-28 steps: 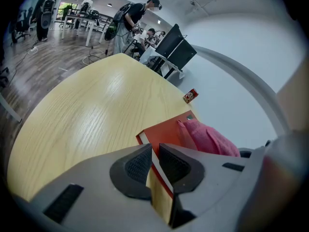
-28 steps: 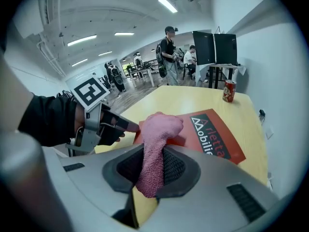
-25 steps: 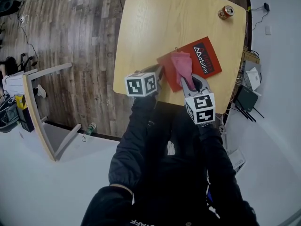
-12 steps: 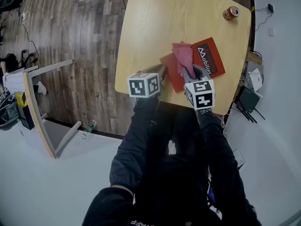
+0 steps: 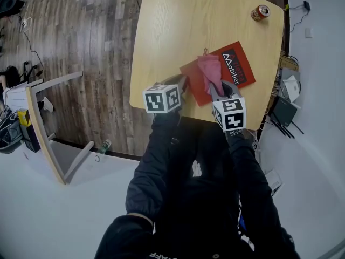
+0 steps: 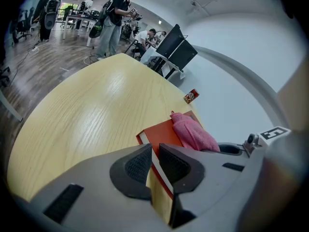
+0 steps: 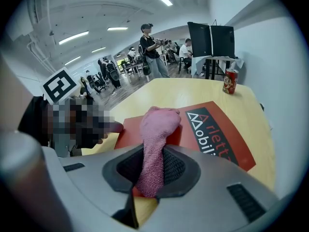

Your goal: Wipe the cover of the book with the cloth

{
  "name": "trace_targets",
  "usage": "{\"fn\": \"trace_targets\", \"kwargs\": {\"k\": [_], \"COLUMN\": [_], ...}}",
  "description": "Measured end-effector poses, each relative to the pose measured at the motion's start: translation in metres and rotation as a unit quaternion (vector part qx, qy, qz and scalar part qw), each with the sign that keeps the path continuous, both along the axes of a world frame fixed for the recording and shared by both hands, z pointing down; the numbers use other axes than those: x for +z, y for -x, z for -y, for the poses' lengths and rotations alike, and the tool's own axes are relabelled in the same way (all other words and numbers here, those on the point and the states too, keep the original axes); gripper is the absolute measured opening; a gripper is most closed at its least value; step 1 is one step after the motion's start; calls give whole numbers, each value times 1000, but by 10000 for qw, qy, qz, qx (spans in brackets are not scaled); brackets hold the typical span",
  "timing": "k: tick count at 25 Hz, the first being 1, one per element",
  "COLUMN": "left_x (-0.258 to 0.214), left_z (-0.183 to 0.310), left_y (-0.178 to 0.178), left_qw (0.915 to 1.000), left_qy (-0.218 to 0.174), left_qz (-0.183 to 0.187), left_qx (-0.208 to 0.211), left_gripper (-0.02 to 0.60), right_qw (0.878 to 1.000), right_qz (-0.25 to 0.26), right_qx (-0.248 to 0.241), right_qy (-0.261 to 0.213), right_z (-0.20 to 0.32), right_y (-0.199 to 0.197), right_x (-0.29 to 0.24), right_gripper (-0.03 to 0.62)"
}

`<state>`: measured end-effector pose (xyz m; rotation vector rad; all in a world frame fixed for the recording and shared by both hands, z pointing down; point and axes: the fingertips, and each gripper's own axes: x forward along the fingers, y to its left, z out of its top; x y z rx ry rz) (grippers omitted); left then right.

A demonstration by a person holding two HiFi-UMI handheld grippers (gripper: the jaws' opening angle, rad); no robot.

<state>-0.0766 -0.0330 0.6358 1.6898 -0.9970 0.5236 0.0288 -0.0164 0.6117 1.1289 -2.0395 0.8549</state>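
Observation:
A red book (image 5: pixel 240 63) with white lettering lies on the light wooden table (image 5: pixel 178 31), near its front right edge. A pink cloth (image 5: pixel 210 72) rests on the cover, and my right gripper (image 5: pixel 221 90) is shut on its near end. In the right gripper view the cloth (image 7: pixel 159 124) runs from between the jaws out over the book (image 7: pixel 217 129). My left gripper (image 5: pixel 183 85) is shut on the book's near left corner. That corner of the book (image 6: pixel 164 134) passes between the jaws of my left gripper (image 6: pixel 154 166), with the cloth (image 6: pixel 193 132) just behind.
A red drink can (image 5: pixel 260 12) stands at the table's far right corner. The table's right edge borders a white wall, with cables and boxes (image 5: pixel 285 99) on the floor. A wooden frame (image 5: pixel 48 123) stands at the left. People and monitors (image 7: pixel 210 40) are far behind.
My right gripper slid the cloth farther onto the cover, then drew it back slightly toward me. The left gripper stayed on the book's corner.

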Motion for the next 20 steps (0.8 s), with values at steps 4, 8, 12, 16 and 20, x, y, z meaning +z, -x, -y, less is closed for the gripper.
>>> {"fn": "trace_targets", "kwargs": {"k": [4,8,12,16,20], "left_x": [1,2,1,1,1], "left_z": [0,-1,0,-1,-1], "left_y": [-1,-1,-1,-1,-2], "left_qw": [10000,10000,10000,10000,10000], "left_qy": [5,-2,-13,-24,-28], "left_qz": [19,28,56,76,90], "left_qx": [13,-3,-2,-9,-12], "left_gripper": [71,71,71,71,71], "right_qw": [10000,9999,9999,9997,9996], "right_qz": [-3,-17,-41,-69,-110], "right_qx": [51,92,139,182,206], "right_qy": [40,70,91,122,164], "right_z": [-13,-24,-32,-41,-48], "right_y": [-8,-15,-22,-28,-35], "right_x": [0,1,0,0,-3], "right_gripper": [86,86,86,86,86]}}
